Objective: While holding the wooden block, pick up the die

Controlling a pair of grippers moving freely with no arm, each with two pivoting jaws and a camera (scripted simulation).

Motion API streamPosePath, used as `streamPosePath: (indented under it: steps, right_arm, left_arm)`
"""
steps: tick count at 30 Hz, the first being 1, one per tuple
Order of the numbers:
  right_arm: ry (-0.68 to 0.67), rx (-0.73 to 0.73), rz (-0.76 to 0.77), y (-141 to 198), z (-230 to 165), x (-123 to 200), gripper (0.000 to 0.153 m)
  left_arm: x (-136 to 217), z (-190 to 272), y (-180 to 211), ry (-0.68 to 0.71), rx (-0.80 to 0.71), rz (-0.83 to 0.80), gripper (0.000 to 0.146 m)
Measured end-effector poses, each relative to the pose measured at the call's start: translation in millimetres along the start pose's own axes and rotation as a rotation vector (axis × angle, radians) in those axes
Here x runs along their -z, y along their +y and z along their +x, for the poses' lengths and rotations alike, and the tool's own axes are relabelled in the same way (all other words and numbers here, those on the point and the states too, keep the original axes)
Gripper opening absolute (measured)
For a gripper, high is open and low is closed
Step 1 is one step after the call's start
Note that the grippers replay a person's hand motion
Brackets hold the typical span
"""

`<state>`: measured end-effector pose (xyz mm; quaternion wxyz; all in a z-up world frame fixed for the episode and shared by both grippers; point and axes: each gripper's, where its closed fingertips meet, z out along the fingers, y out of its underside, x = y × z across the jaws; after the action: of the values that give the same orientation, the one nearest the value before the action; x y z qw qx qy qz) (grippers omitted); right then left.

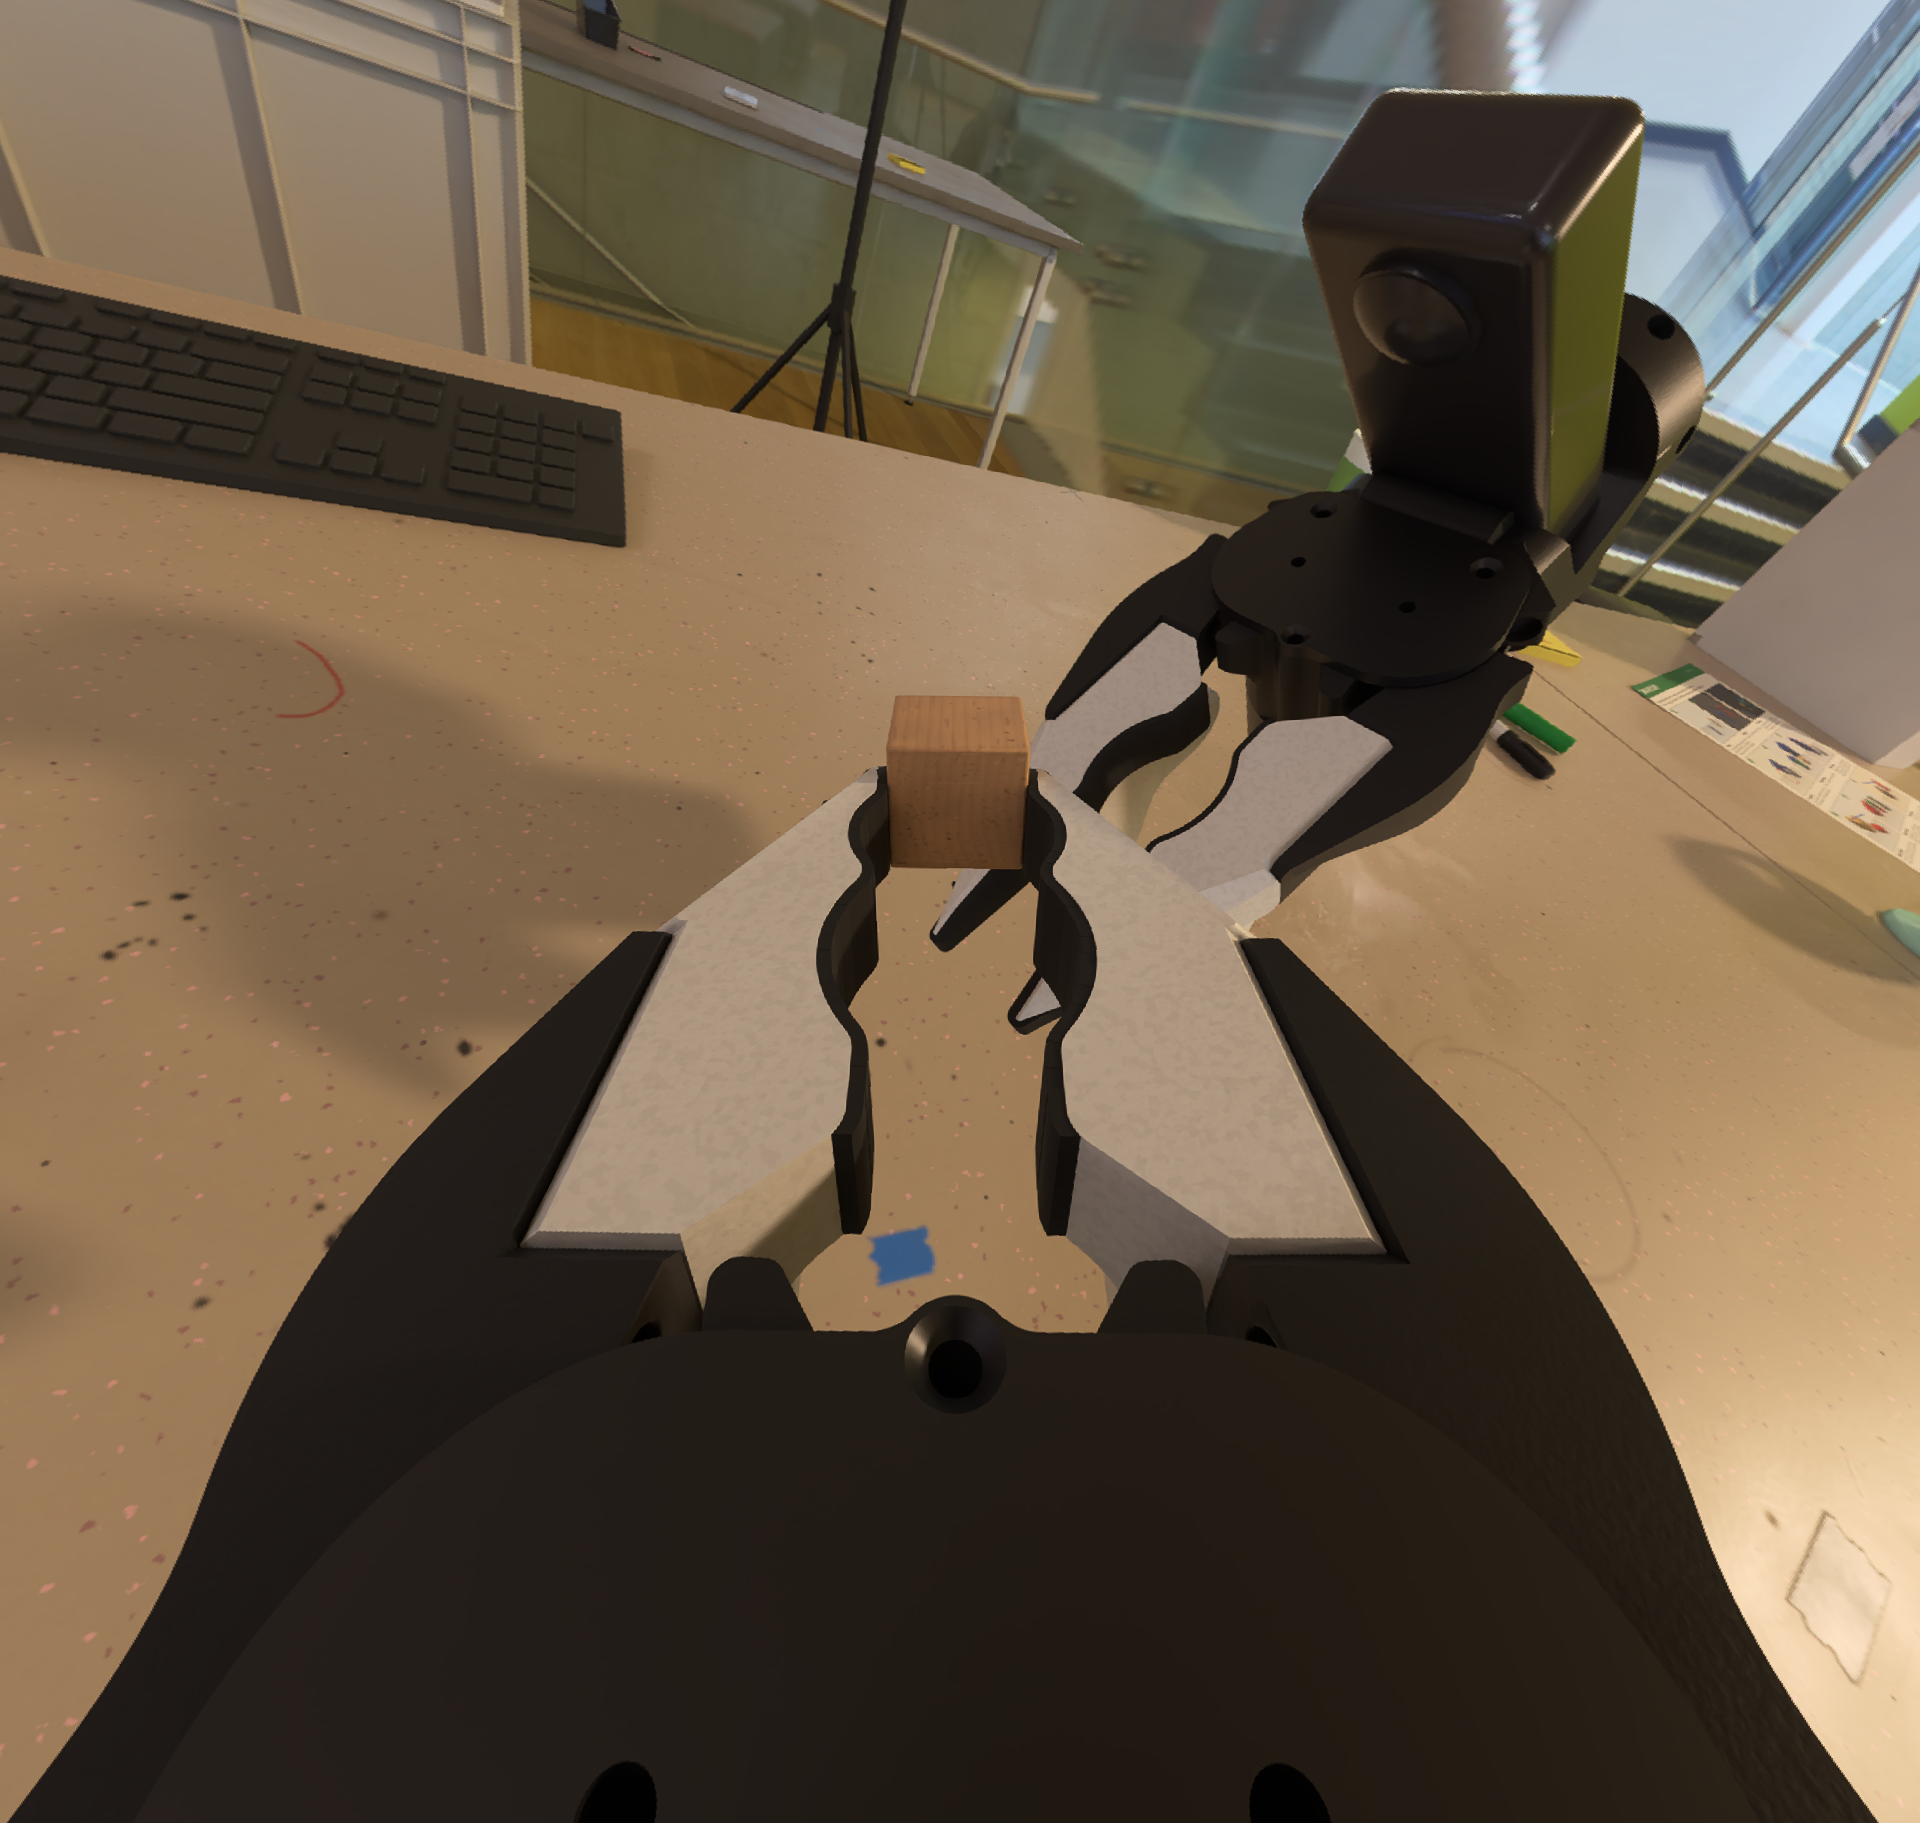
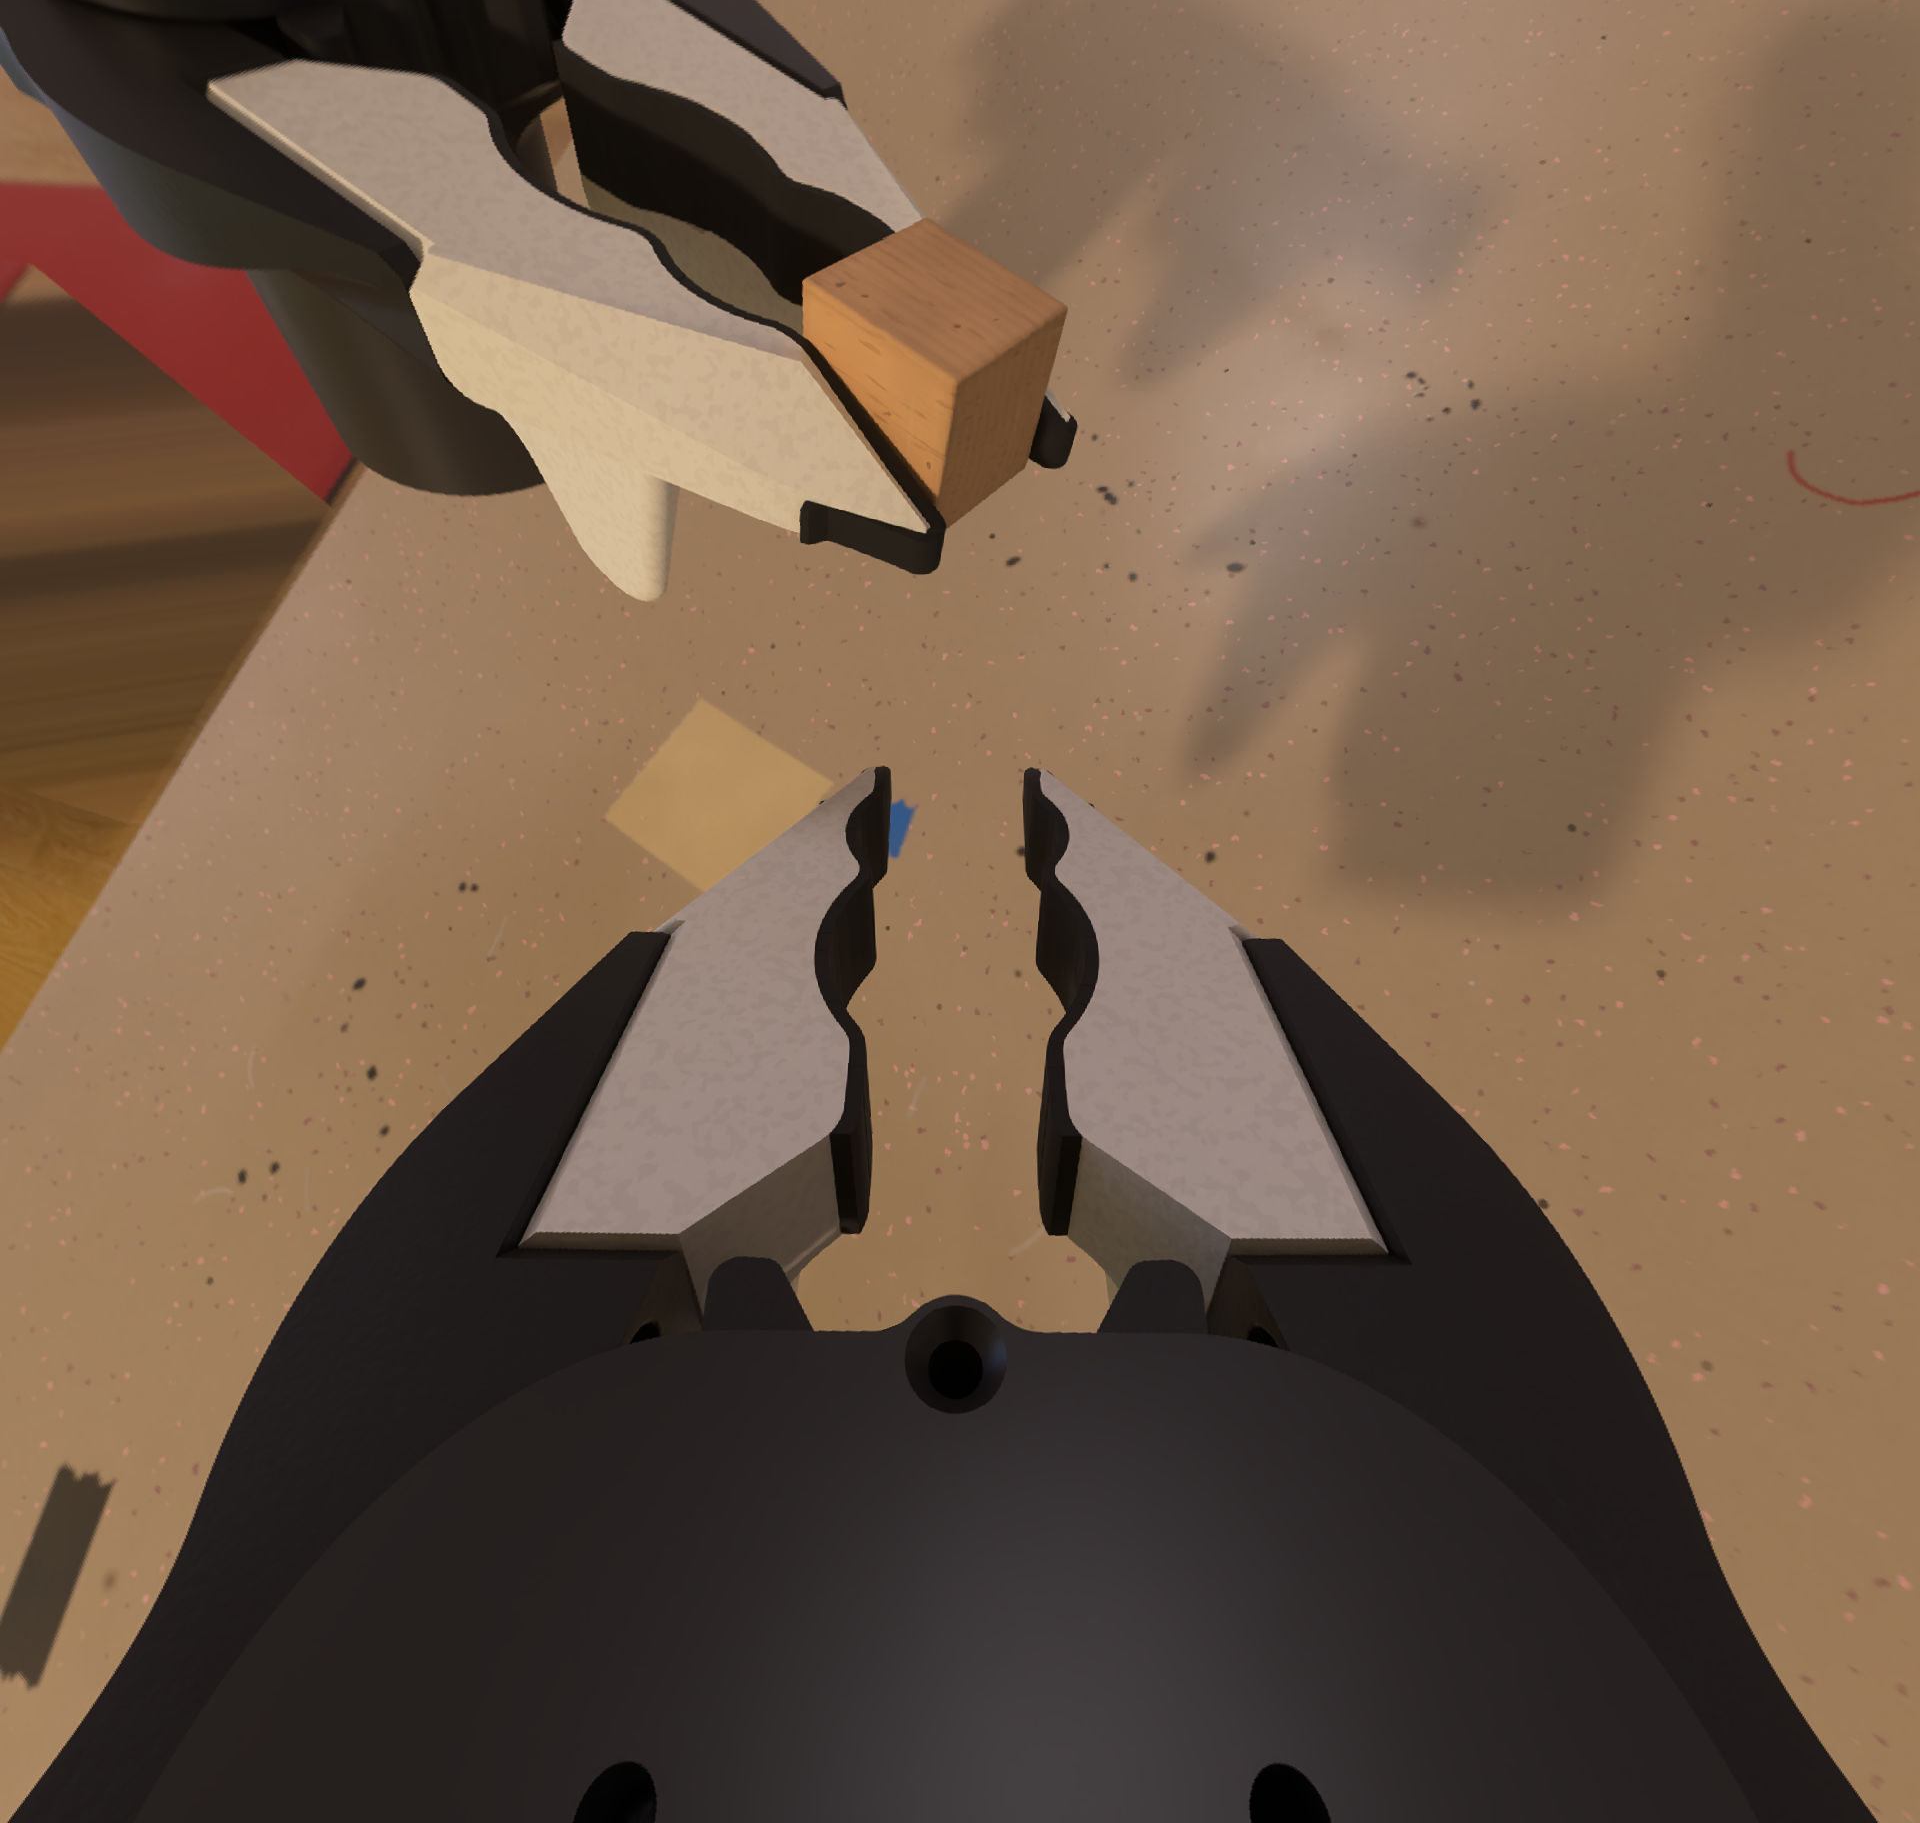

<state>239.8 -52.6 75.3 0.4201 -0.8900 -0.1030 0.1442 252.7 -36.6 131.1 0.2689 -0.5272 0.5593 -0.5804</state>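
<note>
My left gripper (image 1: 956, 823) is shut on the wooden block (image 1: 956, 786), a light-brown cube pinched at the fingertips and held above the speckled tan table (image 1: 416, 838). In the right wrist view the same gripper (image 2: 971, 485) and block (image 2: 935, 360) sit at the upper left, ahead of my right gripper. My right gripper (image 2: 956, 797) is open with nothing between its fingers, angled down at the table. In the left wrist view it (image 1: 985, 978) comes in from the right, its tips below and behind the block. No die shows in either view.
A black keyboard (image 1: 312, 423) lies far left. Papers (image 1: 1787, 745) and a green marker (image 1: 1538, 724) lie far right. A blue tape scrap (image 2: 902, 826) and a tan square patch (image 2: 717, 797) lie under the right gripper. The table edge (image 2: 312, 578) runs along the left.
</note>
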Motion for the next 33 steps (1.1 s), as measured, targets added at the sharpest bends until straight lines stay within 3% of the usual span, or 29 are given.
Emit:
streamPosePath:
  steps: [7,11,29,33]
  right_arm:
    - [-0.066,-0.064,0.071,-2.5,0.4,-1.6,0.026]
    - [-0.032,-0.038,0.074,-3.1,1.5,-2.1,0.026]
    - [0.03,0.017,-0.163,0.8,3.7,-4.8,0.025]
    - [0.025,0.015,-0.142,-0.1,4.5,-7.5,0.025]
  left_arm:
    - [1.6,-2.6,-0.1,-0.02,-0.01,0.017,0.024]
    - [1.7,-5.9,0.0,-0.018,0.009,0.027,0.024]
    - [2.9,-12.4,0.9,-0.044,0.028,0.036,0.024]
    - [4.5,-18.8,1.9,-0.032,0.087,0.055,0.024]
